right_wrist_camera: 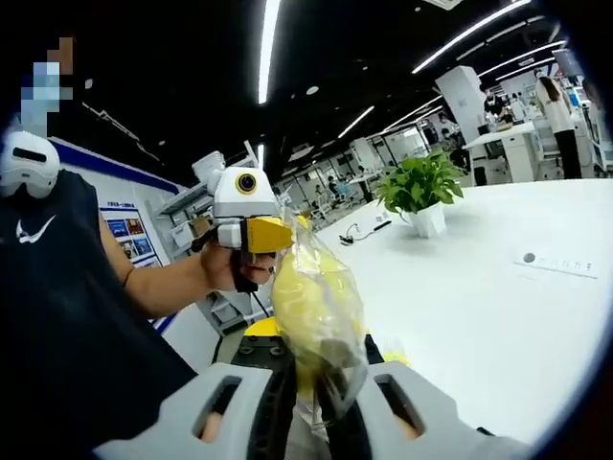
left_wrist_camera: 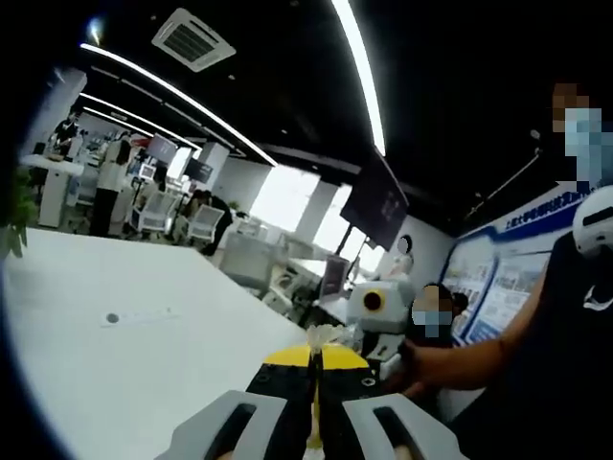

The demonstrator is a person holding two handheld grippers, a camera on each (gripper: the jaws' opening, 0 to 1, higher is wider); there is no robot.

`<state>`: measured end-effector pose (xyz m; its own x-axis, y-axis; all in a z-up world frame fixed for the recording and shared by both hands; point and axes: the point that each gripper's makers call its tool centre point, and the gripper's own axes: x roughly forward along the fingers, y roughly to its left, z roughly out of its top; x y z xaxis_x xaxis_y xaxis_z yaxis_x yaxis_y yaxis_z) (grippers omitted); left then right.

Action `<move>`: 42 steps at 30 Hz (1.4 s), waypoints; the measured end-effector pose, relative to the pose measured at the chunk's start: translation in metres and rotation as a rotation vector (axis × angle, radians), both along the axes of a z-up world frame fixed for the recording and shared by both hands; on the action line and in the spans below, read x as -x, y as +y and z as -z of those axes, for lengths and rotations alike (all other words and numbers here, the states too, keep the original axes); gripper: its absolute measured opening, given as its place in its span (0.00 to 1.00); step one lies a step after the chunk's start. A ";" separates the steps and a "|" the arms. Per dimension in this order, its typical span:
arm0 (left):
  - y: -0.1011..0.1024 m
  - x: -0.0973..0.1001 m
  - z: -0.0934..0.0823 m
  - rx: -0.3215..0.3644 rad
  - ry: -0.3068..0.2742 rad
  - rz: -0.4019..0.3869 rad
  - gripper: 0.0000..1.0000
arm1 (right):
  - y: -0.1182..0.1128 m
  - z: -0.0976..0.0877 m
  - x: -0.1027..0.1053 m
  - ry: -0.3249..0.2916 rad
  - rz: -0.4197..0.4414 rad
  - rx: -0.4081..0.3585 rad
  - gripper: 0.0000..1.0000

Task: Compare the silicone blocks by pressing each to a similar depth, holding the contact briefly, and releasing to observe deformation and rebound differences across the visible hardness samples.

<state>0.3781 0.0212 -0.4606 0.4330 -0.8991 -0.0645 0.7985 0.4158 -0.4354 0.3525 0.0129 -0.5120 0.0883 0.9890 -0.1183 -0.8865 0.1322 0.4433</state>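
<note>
right hand-held gripper (right_wrist_camera: 308,398): jaws closed on a clear plastic bag (right_wrist_camera: 321,316) of yellow pieces, raised above white tabletop (right_wrist_camera: 479,316) | left hand-held gripper (left_wrist_camera: 314,422): jaws nearly together, pinching a thin crumpled bag edge (left_wrist_camera: 324,335) | potted plant (right_wrist_camera: 420,192) on tabletop beyond

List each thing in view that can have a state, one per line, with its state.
Left tool: shut on the edge of a clear bag.
Right tool: shut on the clear bag.
Clear bag: held up off the table between both tools, with yellow contents inside.
White table: nothing pressed on it yet.
Potted plant: upright on the table.
Ceiling light strips: lit.
</note>
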 end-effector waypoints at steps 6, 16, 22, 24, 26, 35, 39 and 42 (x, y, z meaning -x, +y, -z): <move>0.000 0.003 0.001 0.007 0.020 0.005 0.00 | -0.001 0.000 0.003 -0.003 -0.008 0.005 0.02; -0.001 0.007 -0.005 0.034 0.034 0.009 0.00 | -0.002 -0.005 0.006 -0.019 -0.014 0.011 0.02; -0.001 0.011 0.008 -0.063 -0.119 0.005 0.00 | -0.001 0.008 0.007 -0.033 -0.011 0.042 0.03; 0.000 0.010 0.011 -0.045 -0.055 -0.001 0.00 | -0.001 0.011 0.008 -0.029 -0.014 0.037 0.03; 0.000 0.009 0.013 -0.050 -0.042 -0.008 0.00 | -0.001 0.014 0.008 -0.025 -0.014 0.038 0.03; -0.006 -0.001 0.009 -0.071 -0.122 -0.008 0.00 | -0.006 0.009 0.000 -0.044 -0.002 0.047 0.04; -0.012 -0.002 0.012 -0.093 -0.155 0.001 0.00 | -0.013 0.013 -0.007 -0.073 0.011 0.057 0.04; -0.013 -0.002 0.016 -0.111 -0.153 0.009 0.00 | -0.013 0.016 -0.005 -0.074 0.006 0.061 0.03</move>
